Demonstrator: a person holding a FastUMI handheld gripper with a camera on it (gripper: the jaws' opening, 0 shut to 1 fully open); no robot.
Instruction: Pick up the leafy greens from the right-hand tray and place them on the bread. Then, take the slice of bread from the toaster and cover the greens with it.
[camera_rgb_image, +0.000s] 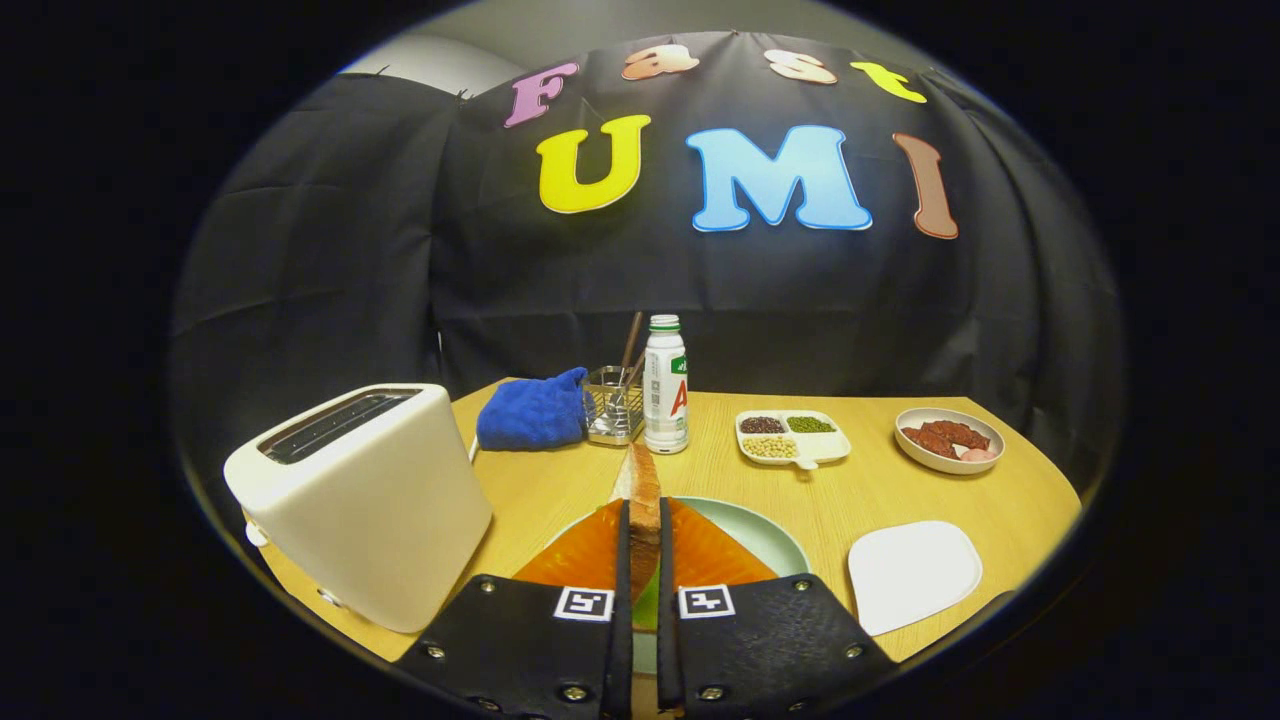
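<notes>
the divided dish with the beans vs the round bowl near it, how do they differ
The divided dish is squarish with compartments, holding dark, green and pale beans apart; the round bowl has one open well with reddish-brown pieces. The dish stands nearer the bottle; the bowl stands further out toward the table edge. Both are pale and lie beyond the gripper, whose jaws are shut on the bread slice.
</notes>
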